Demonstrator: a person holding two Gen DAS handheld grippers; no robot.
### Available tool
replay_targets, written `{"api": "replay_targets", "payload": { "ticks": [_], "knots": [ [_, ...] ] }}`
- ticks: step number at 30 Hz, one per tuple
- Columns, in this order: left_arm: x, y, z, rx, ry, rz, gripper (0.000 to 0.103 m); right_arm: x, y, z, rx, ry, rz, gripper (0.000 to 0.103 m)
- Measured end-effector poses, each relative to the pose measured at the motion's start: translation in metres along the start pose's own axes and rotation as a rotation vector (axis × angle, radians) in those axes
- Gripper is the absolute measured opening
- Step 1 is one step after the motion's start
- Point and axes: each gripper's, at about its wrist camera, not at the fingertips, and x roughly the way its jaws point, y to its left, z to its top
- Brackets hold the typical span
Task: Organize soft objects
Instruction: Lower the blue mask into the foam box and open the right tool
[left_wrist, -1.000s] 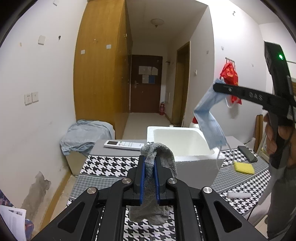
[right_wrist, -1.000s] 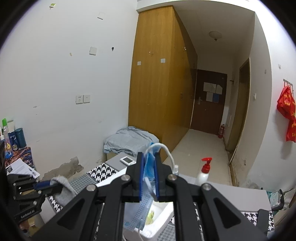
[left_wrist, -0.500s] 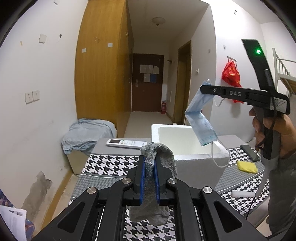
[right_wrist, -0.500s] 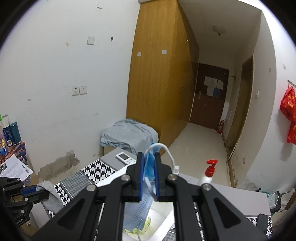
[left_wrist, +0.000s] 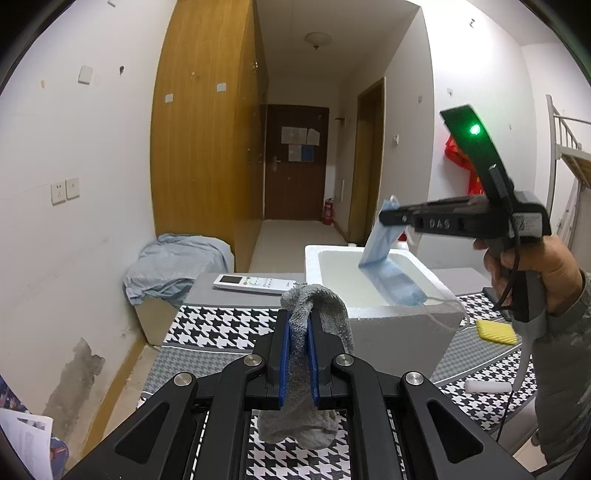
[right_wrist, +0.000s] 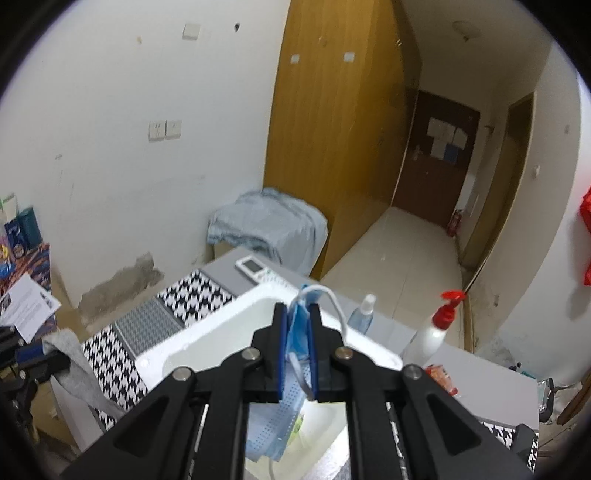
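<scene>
left tongs (left_wrist: 298, 332) clamp grey sock (left_wrist: 314, 306) | right tongs (right_wrist: 298, 321) clamp blue mask (right_wrist: 297, 325) over foam box (left_wrist: 406, 317)

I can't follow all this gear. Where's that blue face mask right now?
The blue face mask hangs pinched in the right tool, its lower end dipping into the white foam box. In the left-wrist view that is right of the grey sock.

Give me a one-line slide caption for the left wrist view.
Left gripper clamps a grey sock while the right gripper dangles a blue face mask into the white foam box.
</scene>
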Motion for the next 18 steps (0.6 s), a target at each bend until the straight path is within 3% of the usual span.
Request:
{"api": "replay_targets", "payload": {
  "ticks": [6,7,9,10,15,18],
  "knots": [
    [-0.002,0.002,0.001,0.0,-0.001,-0.007,0.01,0.014,0.001,-0.009,-0.003,0.081,0.02,0.016],
    [-0.003,0.002,0.001,0.0,-0.002,-0.006,0.01,0.016,0.002,-0.011,-0.011,0.098,0.007,0.021],
    [-0.004,0.002,0.002,0.0,-0.007,-0.004,0.01,0.018,0.006,-0.014,-0.032,0.103,-0.024,0.067],
    [-0.004,0.002,0.002,0.001,-0.008,-0.003,0.01,0.018,0.006,-0.014,-0.034,0.099,-0.019,0.075],
    [-0.007,0.001,0.002,0.007,-0.015,0.005,0.01,0.007,0.003,-0.015,-0.024,0.059,0.008,0.093],
    [-0.008,0.001,0.003,0.009,-0.019,0.009,0.01,0.002,0.003,-0.014,-0.019,0.04,0.007,0.094]
  ]
}}
